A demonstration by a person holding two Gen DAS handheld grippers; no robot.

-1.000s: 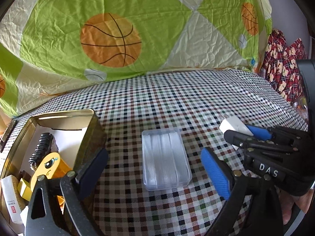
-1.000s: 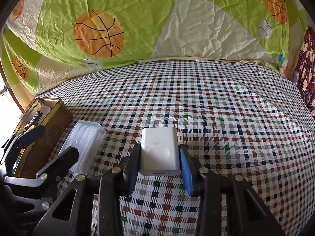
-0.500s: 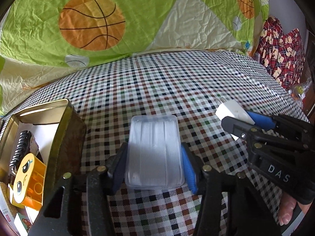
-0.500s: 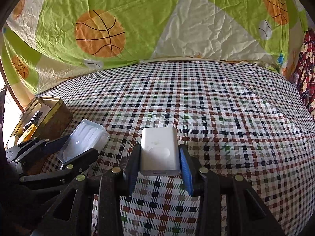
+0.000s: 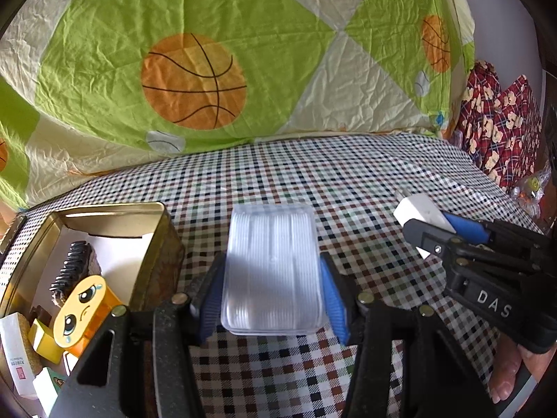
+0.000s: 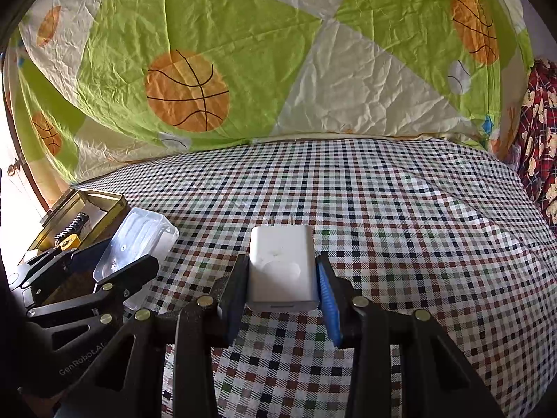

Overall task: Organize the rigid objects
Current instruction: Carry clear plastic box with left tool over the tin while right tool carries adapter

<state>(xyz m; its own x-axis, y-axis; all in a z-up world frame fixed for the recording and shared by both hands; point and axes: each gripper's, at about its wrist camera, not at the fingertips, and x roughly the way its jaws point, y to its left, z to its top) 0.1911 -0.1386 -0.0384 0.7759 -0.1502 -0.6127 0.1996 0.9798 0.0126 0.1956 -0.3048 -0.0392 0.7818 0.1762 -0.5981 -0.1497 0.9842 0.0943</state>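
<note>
My left gripper (image 5: 271,299) is shut on a clear ribbed plastic box (image 5: 271,268) and holds it above the checkered cloth, just right of the gold tin (image 5: 163,230). The box also shows in the right wrist view (image 6: 139,240). My right gripper (image 6: 282,292) is shut on a white plug adapter (image 6: 282,268), prongs pointing forward, lifted over the cloth. In the left wrist view the adapter (image 5: 417,209) and right gripper (image 5: 442,226) are at the right.
The open gold tin (image 6: 104,202) at the left holds a black comb (image 5: 69,271), an orange box with a cartoon face (image 5: 83,306), and small packets. A green basketball-print quilt (image 5: 195,80) rises behind the checkered cloth (image 6: 400,226). Red patterned fabric (image 5: 497,129) lies at the right.
My left gripper closed on the clear box and lifted it. My right gripper, still holding the adapter, has risen off the cloth.
</note>
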